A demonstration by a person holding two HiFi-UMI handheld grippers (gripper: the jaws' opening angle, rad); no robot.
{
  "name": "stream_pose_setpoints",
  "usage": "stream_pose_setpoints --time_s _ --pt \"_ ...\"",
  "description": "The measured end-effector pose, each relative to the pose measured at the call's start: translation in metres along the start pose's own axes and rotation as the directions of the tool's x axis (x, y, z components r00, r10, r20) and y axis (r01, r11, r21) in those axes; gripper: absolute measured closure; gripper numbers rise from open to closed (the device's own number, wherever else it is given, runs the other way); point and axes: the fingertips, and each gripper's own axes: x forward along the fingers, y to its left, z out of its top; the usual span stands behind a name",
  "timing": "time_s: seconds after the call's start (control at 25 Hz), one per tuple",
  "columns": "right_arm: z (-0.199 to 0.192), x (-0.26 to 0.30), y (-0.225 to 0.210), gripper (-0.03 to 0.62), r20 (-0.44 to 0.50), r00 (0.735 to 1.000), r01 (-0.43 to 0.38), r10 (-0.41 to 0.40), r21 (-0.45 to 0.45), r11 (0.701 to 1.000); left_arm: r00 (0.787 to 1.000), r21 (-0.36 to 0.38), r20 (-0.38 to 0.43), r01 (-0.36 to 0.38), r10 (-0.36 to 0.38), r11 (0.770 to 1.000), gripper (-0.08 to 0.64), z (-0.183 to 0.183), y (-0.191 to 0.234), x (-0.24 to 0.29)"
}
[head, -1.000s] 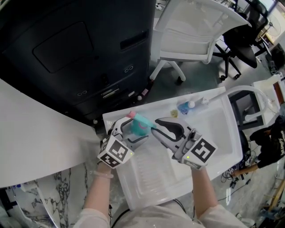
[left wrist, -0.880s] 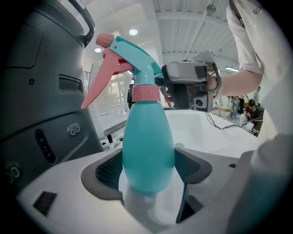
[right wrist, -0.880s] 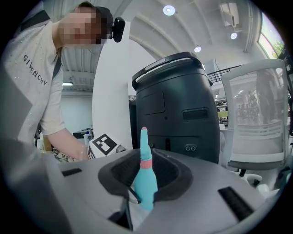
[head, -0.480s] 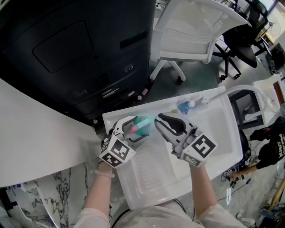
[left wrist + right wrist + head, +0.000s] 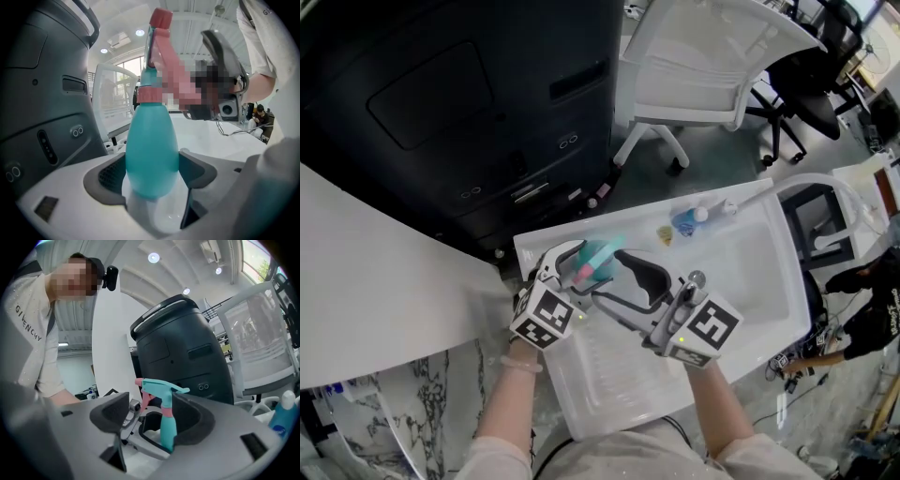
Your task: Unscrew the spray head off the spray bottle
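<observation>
Right gripper [image 5: 607,276] has just opened, shifting toward the spray bottle [image 5: 152,154]; its view shows the spray head [image 5: 161,388] between spread jaws. Left gripper [image 5: 152,183], in its own view alone, is seen clamping the bottle's body.

pale grey left gripper [image 5: 579,266] and right gripper [image 5: 604,275], chunky dark pads [image 5: 188,420], black-and-white marker cube [image 5: 703,330] on each, tiny green light [image 5: 680,337], white short sleeves [image 5: 492,459], thin pale band [image 5: 518,364] on left wrist

The left hand-held gripper [image 5: 579,269] clamps the spray bottle [image 5: 598,255]. At its 3 o'clock, the right hand-held gripper [image 5: 603,277] has just been opening its jaws, now wide around the spray head [image 5: 159,389].
</observation>
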Motion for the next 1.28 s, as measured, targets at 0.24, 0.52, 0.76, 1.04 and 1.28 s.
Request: stream_pose_setpoints --time_s 0.24,0.52,0.76,1.04,1.28 --pt "-0.001 0.013 -0.003 0.295 -0.023 0.993 0.115 -0.116 -0.056 0.992 1.0 -0.035 0.0 -0.023 0.023 0.999 0.206 0.001 0.003 0.0" --pt "0.0 0.012 -0.013 0.31 -0.008 0.976 0.215 -0.216 -0.074 0.974 0.998 -0.032 -0.008 -0.06 0.059 0.998 0.206 0.002 0.005 0.003" --pt "-0.006 0.01 -0.016 0.327 -0.044 0.966 0.248 -0.254 -0.106 0.963 0.998 -0.038 -0.012 -0.064 0.063 0.997 0.207 0.001 0.005 0.003" --pt "-0.008 -0.014 -0.021 0.338 -0.064 0.967 0.238 -0.246 -0.114 0.965 0.998 -0.06 -0.006 -0.06 0.06 0.996 0.207 0.0 0.006 0.001" --pt "-0.004 -0.03 -0.037 0.401 -0.052 0.953 0.293 -0.299 -0.099 0.951 0.998 -0.072 -0.022 -0.059 0.058 0.996 0.207 -0.004 0.006 0.0"
